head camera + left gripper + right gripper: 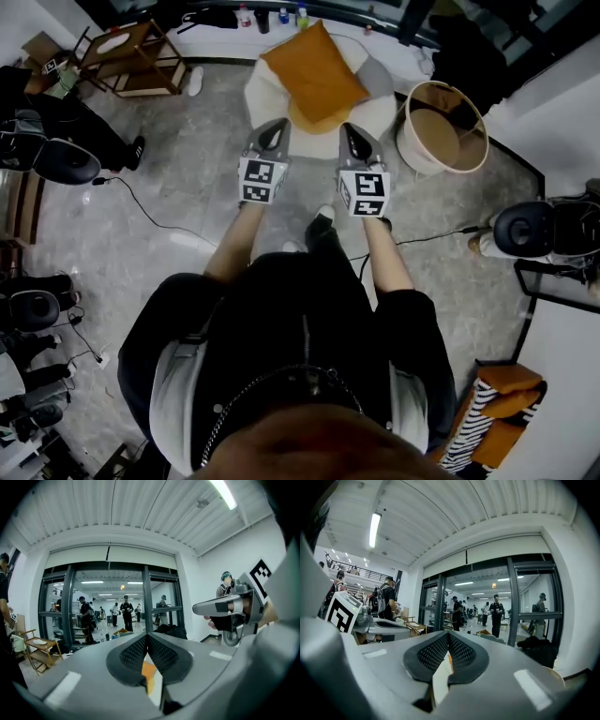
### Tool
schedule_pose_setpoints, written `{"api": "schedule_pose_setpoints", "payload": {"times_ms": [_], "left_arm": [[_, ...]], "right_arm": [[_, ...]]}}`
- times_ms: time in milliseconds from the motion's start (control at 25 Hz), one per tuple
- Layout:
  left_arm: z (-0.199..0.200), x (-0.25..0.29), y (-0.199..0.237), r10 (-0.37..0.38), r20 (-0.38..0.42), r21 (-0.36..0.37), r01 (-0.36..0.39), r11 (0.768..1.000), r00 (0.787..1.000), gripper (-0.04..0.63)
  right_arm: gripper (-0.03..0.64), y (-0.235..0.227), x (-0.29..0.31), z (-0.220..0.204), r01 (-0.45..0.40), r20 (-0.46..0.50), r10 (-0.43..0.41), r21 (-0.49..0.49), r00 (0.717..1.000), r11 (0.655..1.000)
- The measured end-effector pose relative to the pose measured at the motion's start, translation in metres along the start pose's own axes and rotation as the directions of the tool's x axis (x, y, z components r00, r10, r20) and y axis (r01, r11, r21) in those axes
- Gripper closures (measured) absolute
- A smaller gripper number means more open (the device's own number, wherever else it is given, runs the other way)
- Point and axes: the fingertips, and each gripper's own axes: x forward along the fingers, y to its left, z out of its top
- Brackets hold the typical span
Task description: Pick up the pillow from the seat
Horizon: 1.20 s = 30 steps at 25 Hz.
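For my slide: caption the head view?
Both shut, left gripper and right gripper side by side before the orange pillow on its seat.

Grey stone floor (187, 169); far and central on it, a round white seat (255, 94) with an orange pillow (314, 73) lying across; just right, a basket (417, 145); far left, a wooden chair (131, 56); left, a black cable (150, 214).

Pillow (314, 70) — matt cloth; floor (197, 159) — smooth, faintly glossy stone.

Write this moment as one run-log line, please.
stage: pickup not begun | pillow: lying on seat | left hand-held gripper: shut, empty | right hand-held gripper: shut, empty
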Motion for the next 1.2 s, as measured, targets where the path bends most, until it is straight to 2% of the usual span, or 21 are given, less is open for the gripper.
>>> {"api": "schedule_pose_setpoints", "payload": {"times_ms": [440,840,1200], "left_arm": [[-0.002,0.046,0.006,-0.021,-0.02,0.022,0.022,1.0,1.0,0.588],[0.015,0.123,0.025,-0.021,-0.041,0.028,0.022,0.999,0.999,0.588],[0.007,0.183,0.035,0.049,-0.084,0.017,-0.047,0.999,0.995,0.588]], "right_arm": [[0.614,-0.031,0.033,-0.004,0.002,-0.011,-0.002,0.036,1.0,0.999],[0.614,-0.085,0.095,0.004,-0.003,-0.018,0.004,0.058,1.0,0.998],[0.614,-0.137,0.143,-0.006,-0.065,-0.038,0.068,0.069,0.997,0.995]]}}
